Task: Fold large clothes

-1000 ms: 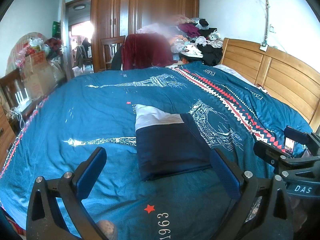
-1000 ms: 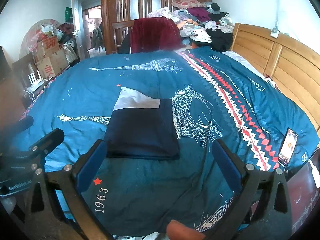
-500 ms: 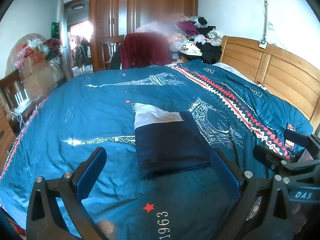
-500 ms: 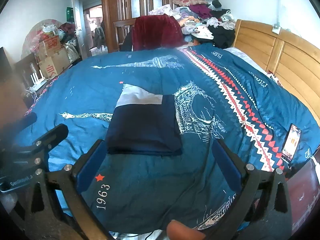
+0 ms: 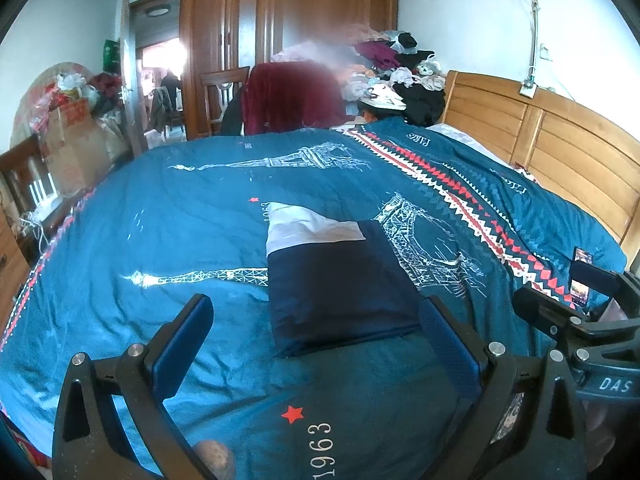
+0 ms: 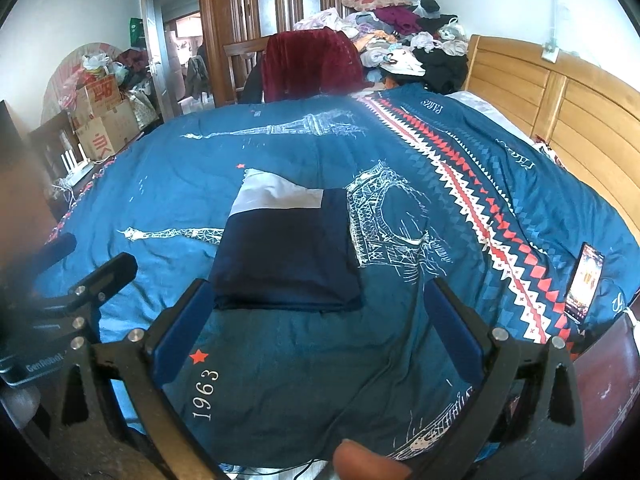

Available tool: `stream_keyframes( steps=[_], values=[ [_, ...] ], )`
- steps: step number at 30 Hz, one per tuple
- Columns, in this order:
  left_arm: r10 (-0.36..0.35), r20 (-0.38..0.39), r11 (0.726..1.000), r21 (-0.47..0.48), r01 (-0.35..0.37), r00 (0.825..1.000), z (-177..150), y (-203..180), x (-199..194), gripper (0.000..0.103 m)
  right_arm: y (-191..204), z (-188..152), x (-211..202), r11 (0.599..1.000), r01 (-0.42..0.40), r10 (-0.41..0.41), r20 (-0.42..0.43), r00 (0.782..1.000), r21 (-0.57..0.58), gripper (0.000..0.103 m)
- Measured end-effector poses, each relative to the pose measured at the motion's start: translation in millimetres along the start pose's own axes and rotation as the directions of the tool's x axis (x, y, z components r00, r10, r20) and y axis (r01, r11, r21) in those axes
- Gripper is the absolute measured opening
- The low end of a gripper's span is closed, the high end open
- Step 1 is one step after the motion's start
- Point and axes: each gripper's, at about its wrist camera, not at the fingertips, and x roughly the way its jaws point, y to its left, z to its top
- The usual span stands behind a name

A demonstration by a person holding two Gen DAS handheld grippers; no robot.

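**Folded garment on the bed, both grippers wide apart and empty**

The garment (image 5: 340, 292) (image 6: 286, 258) lies folded into a neat rectangle on the blue quilt (image 5: 160, 216) (image 6: 280, 380), roughly mid-bed. Most of it is dark navy; a white-grey panel shows at its far end, the end away from the cameras. It lies flat, with its near edge square to the foot of the bed.

The left gripper (image 5: 316, 344) hangs just short of the garment's near edge, its blue-padded fingers (image 5: 182, 344) spread wide, nothing between them. In its view the right-hand finger overlaps the garment's near right corner; whether it touches the cloth cannot be told.

The right gripper (image 6: 320, 332) is likewise spread wide and holds nothing. Its left finger (image 6: 180, 328) sits at the garment's near left corner; contact cannot be told here either. Each gripper shows at the edge of the other's view, left of the garment and right of it.

On the quilt, a red star and "1963" are printed nearer than the garment, and a white tower drawing runs just beside its right edge. A phone (image 6: 584, 280) (image 5: 580, 276) with a lit screen lies on the quilt well to the right of the garment. The wooden headboard (image 5: 560, 152) (image 6: 560, 96) stands far to the right. Beyond the garment stand a chair (image 6: 312, 64) draped in dark red cloth, a pile of clothes (image 6: 400, 36), and a wardrobe (image 5: 288, 12).
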Motion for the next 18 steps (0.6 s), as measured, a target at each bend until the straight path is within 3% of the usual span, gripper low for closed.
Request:
stream_keyframes(
  steps=[18],
  values=[
    [0.001, 0.001, 1.000, -0.009, -0.001, 1.000, -1.6, 4.1, -0.6, 0.103, -4.0, 4.1, 1.2, 1.000, -0.015, 0.015, 0.001, 1.000, 0.014, 0.103]
  ],
)
